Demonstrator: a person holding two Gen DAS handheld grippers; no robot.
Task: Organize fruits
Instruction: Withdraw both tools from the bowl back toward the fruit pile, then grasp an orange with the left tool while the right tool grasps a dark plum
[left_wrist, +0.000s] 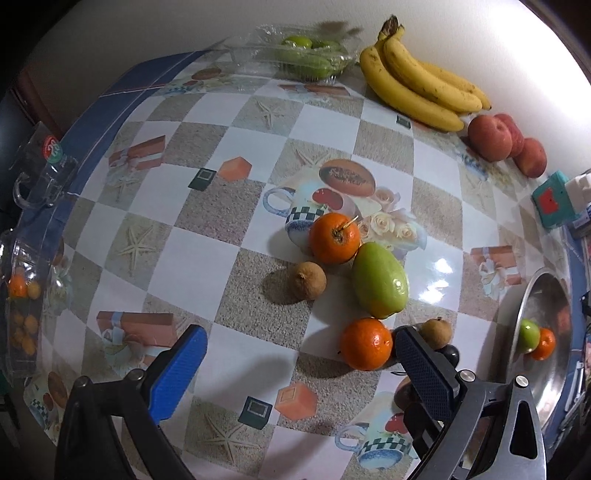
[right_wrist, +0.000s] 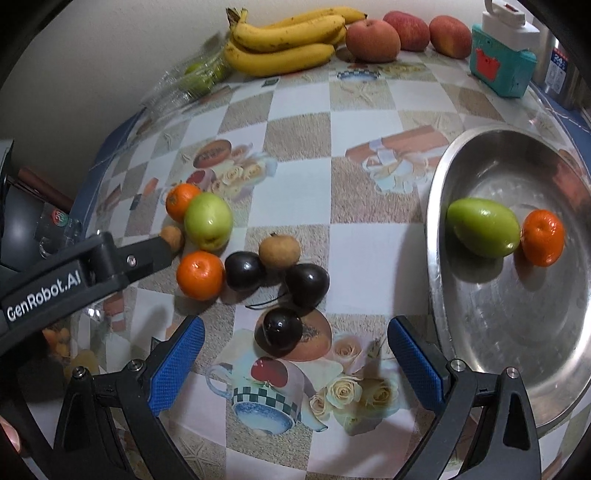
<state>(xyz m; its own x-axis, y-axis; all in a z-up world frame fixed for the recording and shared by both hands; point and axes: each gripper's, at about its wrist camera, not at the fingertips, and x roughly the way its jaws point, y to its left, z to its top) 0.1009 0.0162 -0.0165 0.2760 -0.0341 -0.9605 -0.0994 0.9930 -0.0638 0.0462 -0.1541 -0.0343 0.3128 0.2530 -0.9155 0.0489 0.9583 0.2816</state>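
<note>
Both tongs stood released, grasping nothing: left gripper (left_wrist: 299, 356) spread wide above the patterned tablecloth (right_wrist: 295, 192), right gripper (right_wrist: 295, 350) spread likewise just short of the nearest dark plum (right_wrist: 281, 328).

Loose fruit lay clustered mid-table: two more dark plums (right_wrist: 307, 283) touching each other, a brown longan (right_wrist: 279, 251) against them, a mandarin (right_wrist: 200, 275) beside, a green guava-like fruit (right_wrist: 208, 220) touching a second stemmed mandarin (left_wrist: 334, 238), and another longan (left_wrist: 307, 280) just beside. Already in the steel tray (right_wrist: 509, 332) at the right: one green fruit (right_wrist: 483, 227) touching one mandarin (right_wrist: 543, 238). Against the wall, well apart: bananas (right_wrist: 284, 40), three red apples (right_wrist: 373, 40), a clear clamshell of green fruit (left_wrist: 299, 55).

Judged light, round and prone to rolling. Plums looked glossy, so probably slippery and easily bruised; best pinched across the widest middle, gently. Mandarins probably soft-skinned with some give. Longans small, with a thin shell; best centred between the pads.

Readable: "GenRobot.AI" on the left gripper's arm (right_wrist: 44, 291); "24" on a blue label (right_wrist: 557, 61) at far right. Round logo on the clear bag (left_wrist: 51, 147) too small to read.
</note>
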